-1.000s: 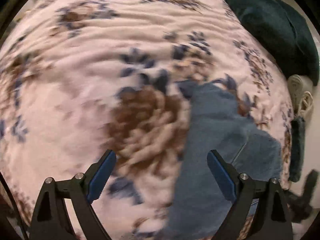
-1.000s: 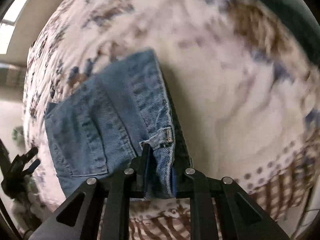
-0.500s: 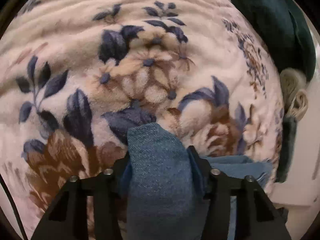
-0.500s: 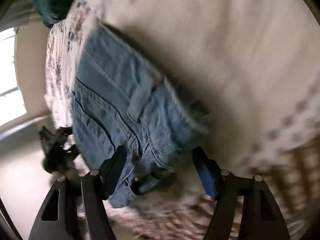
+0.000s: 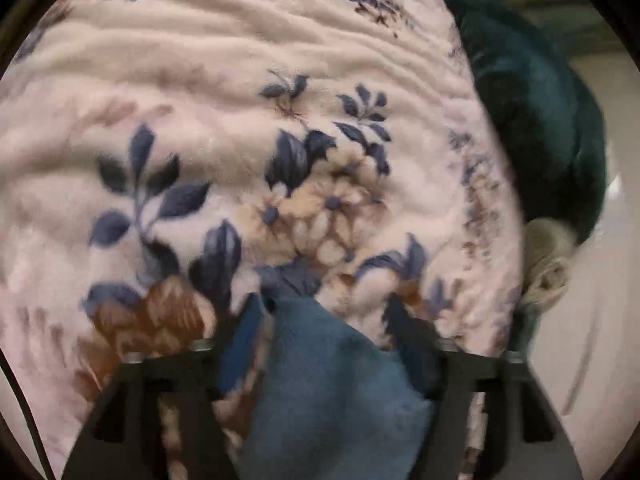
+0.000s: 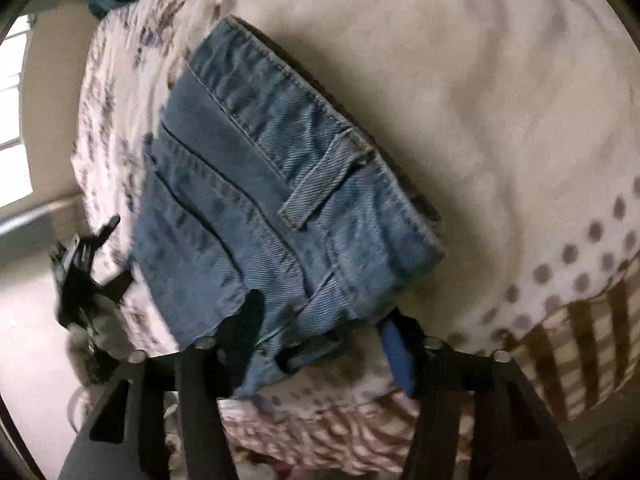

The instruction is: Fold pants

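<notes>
Where the jeans [image 6: 256, 208] lie, folded into a compact denim bundle on the floral blanket [image 6: 500, 112], the waistband with a belt loop [image 6: 320, 184] faces up in the right wrist view and a back pocket seam runs down the near side. Near edge of the bundle sits between the fingers of the right gripper [image 6: 324, 320]; its jaws stand apart, left finger dark over the denim edge, blue pad [image 6: 396, 356] of the right finger clear of the cloth, so no pinch visible. Slight motion blur.

Left wrist view: a rounded fold of the same jeans [image 5: 332, 392] pokes up between the fingers of the left gripper [image 5: 324, 312]. Those jaws are opening; the denim lies between them, with a gap showing on the left side, and the right pad is too blurred to say whether it touches.

Blanket is pale pink plush with navy leaves and tan and brown flowers, rippled; in the right view its border shows grey dots and brown stripes. A dark teal fabric heap [image 5: 540, 128] sits at the blanket's far right edge, with a beige knitted item [image 5: 548, 256] just below it. In the right view the left gripper shows as a black shape [image 6: 84, 268] off the blanket's left side, over a pale floor [image 6: 28, 320], window light at upper left.
</notes>
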`<state>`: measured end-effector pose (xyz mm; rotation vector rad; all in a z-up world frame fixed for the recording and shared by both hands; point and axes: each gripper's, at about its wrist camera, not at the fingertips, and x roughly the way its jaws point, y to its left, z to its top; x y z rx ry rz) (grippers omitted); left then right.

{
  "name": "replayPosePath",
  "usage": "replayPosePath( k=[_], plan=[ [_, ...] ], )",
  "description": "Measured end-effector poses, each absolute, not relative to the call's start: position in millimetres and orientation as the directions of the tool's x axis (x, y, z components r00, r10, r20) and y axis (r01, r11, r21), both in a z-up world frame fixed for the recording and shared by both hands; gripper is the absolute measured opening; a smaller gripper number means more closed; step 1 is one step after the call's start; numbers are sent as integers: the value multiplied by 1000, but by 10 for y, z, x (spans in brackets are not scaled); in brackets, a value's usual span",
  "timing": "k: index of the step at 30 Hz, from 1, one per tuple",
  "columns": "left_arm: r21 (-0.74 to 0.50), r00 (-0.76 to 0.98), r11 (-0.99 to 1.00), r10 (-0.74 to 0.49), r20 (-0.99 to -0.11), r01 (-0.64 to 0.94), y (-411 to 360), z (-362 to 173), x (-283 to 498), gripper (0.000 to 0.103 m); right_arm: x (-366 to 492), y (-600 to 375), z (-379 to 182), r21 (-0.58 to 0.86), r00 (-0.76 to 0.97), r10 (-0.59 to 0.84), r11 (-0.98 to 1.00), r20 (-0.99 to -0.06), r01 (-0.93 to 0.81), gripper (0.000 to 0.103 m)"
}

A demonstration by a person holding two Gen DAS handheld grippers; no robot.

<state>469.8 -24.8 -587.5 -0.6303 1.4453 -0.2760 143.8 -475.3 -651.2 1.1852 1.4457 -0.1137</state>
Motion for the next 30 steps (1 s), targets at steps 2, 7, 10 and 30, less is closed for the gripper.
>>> replayPosePath(
  k=[2,7,10,30],
  plan=[
    [-564,94,804,-557,-825,-187,-287,-5959,4637,71,1395,-4737,-6577,580,250,612,427,-750,694,66],
    [-452,64,891,-449,-891,-47,-648,-6151,4539,47,1423,-4476,-6715,547,210,603,453,-769,704,62],
    [-428,94,902,-422,-902,-57,-654,-6146,4528,42,1436,-4368,-6689,528,197,578,485,-792,697,48],
    [-544,-22,832,-549,-835,-111,-274,-6190,3978,87,1436,-4403,-7141,745,431,686,247,-587,620,83]
  ],
)
